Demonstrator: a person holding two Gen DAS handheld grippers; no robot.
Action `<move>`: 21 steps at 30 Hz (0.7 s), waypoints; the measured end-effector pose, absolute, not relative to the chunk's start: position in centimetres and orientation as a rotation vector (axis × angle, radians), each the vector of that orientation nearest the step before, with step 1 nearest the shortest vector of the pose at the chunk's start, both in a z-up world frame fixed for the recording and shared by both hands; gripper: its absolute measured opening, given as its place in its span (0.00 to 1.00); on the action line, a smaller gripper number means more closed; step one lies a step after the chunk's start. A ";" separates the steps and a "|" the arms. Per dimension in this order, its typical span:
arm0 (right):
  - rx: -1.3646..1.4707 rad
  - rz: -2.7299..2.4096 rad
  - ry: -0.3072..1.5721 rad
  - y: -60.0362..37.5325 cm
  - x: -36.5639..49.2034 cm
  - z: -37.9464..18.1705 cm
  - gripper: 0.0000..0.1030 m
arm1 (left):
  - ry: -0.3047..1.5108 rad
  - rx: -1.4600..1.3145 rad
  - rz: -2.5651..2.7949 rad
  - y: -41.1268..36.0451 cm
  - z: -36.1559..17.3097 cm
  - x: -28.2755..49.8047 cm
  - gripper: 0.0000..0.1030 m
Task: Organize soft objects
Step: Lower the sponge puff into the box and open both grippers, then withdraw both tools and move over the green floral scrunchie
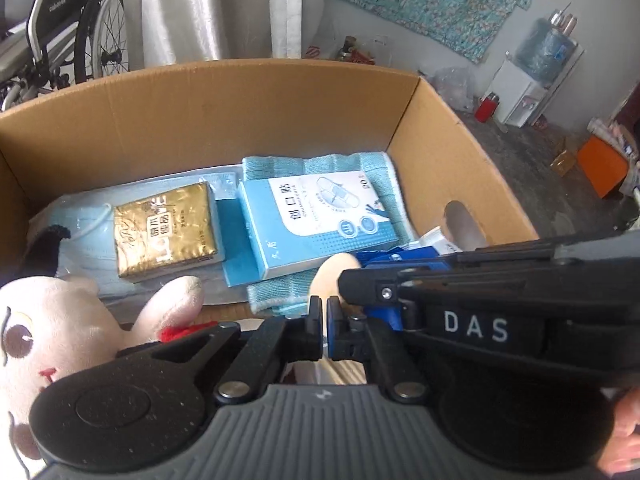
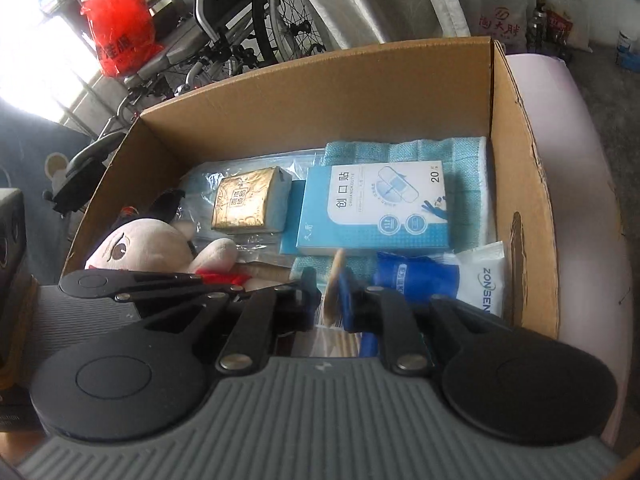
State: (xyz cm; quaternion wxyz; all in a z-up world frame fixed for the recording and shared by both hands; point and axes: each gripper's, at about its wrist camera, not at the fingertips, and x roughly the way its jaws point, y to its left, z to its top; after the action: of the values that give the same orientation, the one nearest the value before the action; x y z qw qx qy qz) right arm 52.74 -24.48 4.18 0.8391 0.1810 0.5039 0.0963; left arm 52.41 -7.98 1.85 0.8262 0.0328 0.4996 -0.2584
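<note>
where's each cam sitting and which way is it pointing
Left wrist: on the left gripper, angled down into the box; its shut fingers show, the right gripper crossing in front, a bit of hand at the right edge.
Right wrist: on the right gripper, angled down into the box from its near right; its fingers pinch a wooden stick.
Shared: plush toy, gold tissue pack, plaster box, towel, wheelchair.
</note>
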 end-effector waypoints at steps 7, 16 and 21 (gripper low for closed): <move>0.359 0.178 1.110 -24.4 52.8 3.3 0.12 | 1.040 0.258 -0.485 -9.2 2.0 51.9 0.08; 0.460 0.285 1.056 -23.7 51.9 4.0 0.02 | 0.997 0.176 -0.477 -6.7 3.6 50.6 0.13; 0.548 0.247 1.122 -24.3 52.8 2.2 0.03 | 0.988 0.161 -0.479 -5.8 4.3 50.5 0.14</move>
State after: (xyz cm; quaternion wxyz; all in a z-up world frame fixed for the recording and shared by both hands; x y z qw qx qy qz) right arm 52.79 -24.34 2.25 0.8042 0.2558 0.5239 0.1153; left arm 50.50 -5.79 4.27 0.8499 0.0765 0.4691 -0.2275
